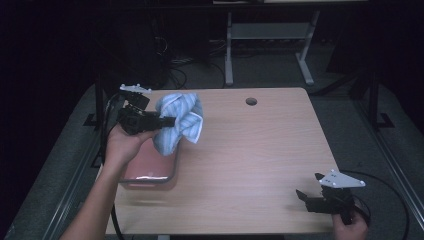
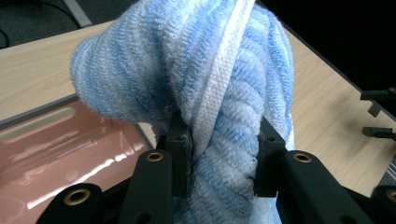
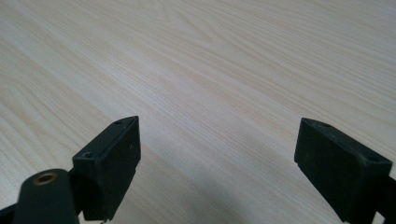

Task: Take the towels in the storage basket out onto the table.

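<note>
**Pale Wood Table, Striped Towel Held Aloft**

Pale wood table (image 1: pixel 250 160) spread across the high view, with a round cable hole (image 1: pixel 251 101) near the far edge. Dark floor and grey desk legs (image 1: pixel 229 50) beyond it.

Pink tray (image 1: pixel 150 167) with a glossy surface and grey rim, set at the table's left edge, seen again low and left in the left gripper view (image 2: pixel 56 154).

Blue-and-white striped towel (image 1: pixel 180 120), bunched and lifted clear of the tabletop, hanging above the tray's far right corner and partly over bare wood. In the left gripper view (image 2: pixel 196 79), looped terry ridges twisted into a thick rope, a white band running down the middle.

Left gripper (image 1: pixel 170 121), held level in the left hand (image 1: pixel 125 145) over the tray and pointing right, jaws clamped on the towel. Black pads (image 2: pixel 180 154) pressed into the twisted cloth from both sides, fabric bulging between them.

Right gripper (image 1: pixel 306 192), held in the right hand (image 1: pixel 350 227) at the table's near right corner, well apart from the towel. Jaws spread wide in the right gripper view (image 3: pixel 217 154), with bare wood grain between them.
</note>
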{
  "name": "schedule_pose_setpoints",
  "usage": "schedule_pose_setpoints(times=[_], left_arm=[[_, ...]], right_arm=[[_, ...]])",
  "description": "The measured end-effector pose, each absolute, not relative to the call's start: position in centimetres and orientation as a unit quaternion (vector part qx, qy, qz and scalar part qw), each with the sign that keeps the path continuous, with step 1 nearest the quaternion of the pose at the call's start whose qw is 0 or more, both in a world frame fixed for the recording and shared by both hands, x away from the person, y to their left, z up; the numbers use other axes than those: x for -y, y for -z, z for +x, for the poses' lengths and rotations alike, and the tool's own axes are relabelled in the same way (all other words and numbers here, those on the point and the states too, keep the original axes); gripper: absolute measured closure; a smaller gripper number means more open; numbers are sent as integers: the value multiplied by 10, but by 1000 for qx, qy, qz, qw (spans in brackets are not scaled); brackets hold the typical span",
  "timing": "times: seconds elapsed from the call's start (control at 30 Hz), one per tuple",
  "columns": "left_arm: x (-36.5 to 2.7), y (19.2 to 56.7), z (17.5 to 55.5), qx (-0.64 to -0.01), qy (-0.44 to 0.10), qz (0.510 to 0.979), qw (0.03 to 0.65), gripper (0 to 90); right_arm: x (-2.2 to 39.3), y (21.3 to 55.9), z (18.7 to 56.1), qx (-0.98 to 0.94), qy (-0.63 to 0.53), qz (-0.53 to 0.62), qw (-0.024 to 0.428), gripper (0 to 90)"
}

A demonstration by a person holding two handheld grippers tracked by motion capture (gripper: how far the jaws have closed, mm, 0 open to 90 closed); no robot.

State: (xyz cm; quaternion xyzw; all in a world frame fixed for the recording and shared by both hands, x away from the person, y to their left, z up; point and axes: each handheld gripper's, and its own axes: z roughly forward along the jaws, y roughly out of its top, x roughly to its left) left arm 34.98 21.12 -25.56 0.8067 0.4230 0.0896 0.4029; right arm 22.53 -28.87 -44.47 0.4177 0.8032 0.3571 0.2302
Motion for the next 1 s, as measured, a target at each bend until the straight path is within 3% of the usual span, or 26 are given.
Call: schedule_pose_setpoints(times=[1.0], left_arm=[[-160,266,356,-387,-64,826,404,659]], right_arm=[[289,444,225,-804,-358,414,231,139]])
